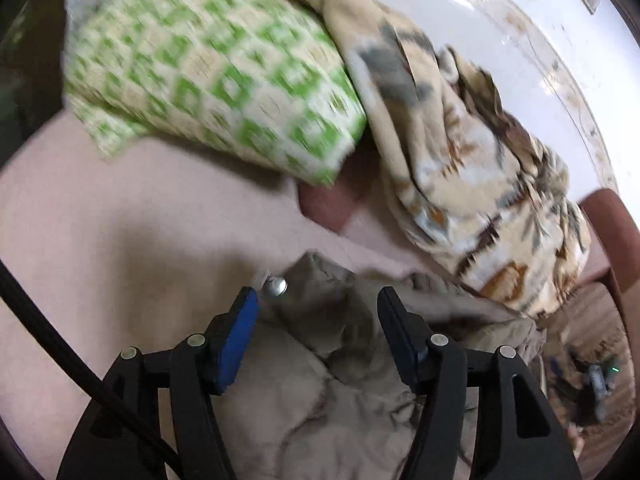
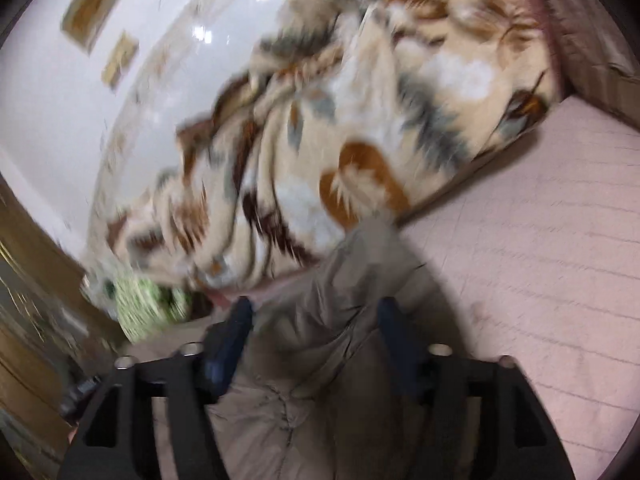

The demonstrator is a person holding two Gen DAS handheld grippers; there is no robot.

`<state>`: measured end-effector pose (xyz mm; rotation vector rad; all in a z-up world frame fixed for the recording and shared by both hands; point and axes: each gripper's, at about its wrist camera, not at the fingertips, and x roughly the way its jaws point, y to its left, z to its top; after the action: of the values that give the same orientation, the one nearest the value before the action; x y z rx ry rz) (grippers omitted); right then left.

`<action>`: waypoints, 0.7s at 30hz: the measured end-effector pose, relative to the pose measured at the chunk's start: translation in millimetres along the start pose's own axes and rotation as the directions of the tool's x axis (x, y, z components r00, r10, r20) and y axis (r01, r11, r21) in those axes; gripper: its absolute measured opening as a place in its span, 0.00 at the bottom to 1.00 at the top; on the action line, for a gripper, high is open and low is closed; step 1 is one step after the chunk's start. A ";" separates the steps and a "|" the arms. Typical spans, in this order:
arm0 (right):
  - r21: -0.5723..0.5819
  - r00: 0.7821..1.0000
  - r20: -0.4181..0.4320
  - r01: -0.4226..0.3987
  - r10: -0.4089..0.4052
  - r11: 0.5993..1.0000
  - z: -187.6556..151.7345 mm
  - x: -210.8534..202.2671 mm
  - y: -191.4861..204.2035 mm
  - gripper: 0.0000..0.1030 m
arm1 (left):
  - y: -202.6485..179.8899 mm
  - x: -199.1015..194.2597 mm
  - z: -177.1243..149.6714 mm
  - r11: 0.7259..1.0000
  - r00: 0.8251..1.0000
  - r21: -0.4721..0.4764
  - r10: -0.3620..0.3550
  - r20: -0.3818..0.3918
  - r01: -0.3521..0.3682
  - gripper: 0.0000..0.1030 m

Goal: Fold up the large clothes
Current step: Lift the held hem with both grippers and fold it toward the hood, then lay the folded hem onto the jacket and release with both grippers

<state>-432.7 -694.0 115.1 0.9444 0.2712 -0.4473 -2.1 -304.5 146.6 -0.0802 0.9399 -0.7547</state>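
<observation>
A crumpled khaki-grey garment with a silver snap button lies on the pink bed sheet. My left gripper is open, its jaws wide apart over the garment's upper edge, with the cloth between and below them. In the right wrist view the same garment runs between the jaws of my right gripper, which is open and hovers over it. Both views are motion-blurred.
A green-and-white patterned pillow and a bunched beige patterned blanket lie beyond the garment, and the blanket shows again in the right wrist view. Pink sheet spreads to the right. A white wall stands behind.
</observation>
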 end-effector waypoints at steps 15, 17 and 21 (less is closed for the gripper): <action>-0.363 0.993 -0.093 0.040 -0.078 0.931 -72.2 -5.5 96.3 0.73 | -150.2 -9.1 -118.5 0.897 0.994 0.429 -0.099 -0.049 0.110 0.60; -0.411 0.987 -0.116 0.051 -0.108 0.910 -86.6 9.6 104.6 0.73 | -161.5 11.7 -128.3 0.887 0.996 0.454 -0.066 -0.063 0.087 0.60; -0.484 0.973 -0.115 0.122 -0.201 0.867 -99.1 37.0 105.6 0.73 | -157.7 55.0 -126.5 0.901 0.995 0.431 0.005 -0.096 0.037 0.60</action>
<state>-352.4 -568.0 119.8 0.4742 0.5847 -0.4316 -164.8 -424.2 90.5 0.3430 0.8418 -0.9749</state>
